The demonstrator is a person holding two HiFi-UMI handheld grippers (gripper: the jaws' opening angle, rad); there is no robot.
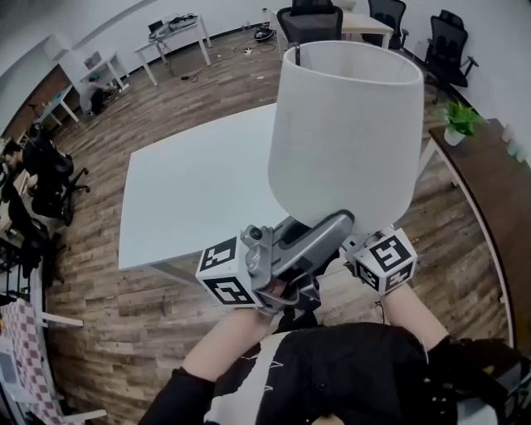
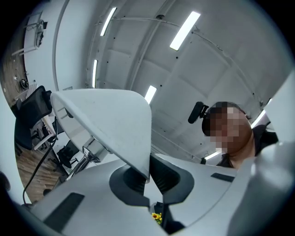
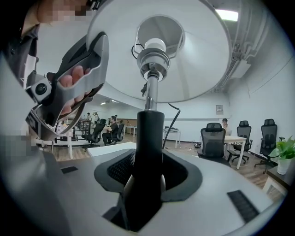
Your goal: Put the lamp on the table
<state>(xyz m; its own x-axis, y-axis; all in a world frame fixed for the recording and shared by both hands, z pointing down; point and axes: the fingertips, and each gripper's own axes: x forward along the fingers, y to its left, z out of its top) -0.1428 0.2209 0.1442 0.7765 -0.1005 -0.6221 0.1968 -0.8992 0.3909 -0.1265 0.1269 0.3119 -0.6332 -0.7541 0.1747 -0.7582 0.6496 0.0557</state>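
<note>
Ok, lamp (image 1: 344, 133) is held by both grippers on the near side of the table (image 1: 191, 191), upright, not on the top. In the head view the shade (image 1: 348, 124) covers the table's right part and near right corner. Left gripper (image 2: 150, 177): jaws pressed together on the shade's lower rim, the thin edge pinched between the pads, gripper angled upward. Right gripper (image 3: 147, 170): jaws stand wide but clamp the black stem (image 3: 150, 138), which fills the gap and touches both pads. Above the stem a metal tube runs up to the socket (image 3: 152, 53) inside the shade. The right gripper view also catches the left gripper up at the shade rim, the person's fingers (image 3: 73, 78) wrapped in its handle. In the head view the marker cubes sit side by side just below the shade, left one (image 1: 226, 270) and right one (image 1: 386, 259), forearms behind them. Lamp foot is hidden (under the grippers and shade), so I can't tell how high it hangs. Table top is bare white. Around it: wood floor, chairs (image 1: 309, 21) at the far side, a plant (image 1: 456, 120) on a counter at right.
</note>
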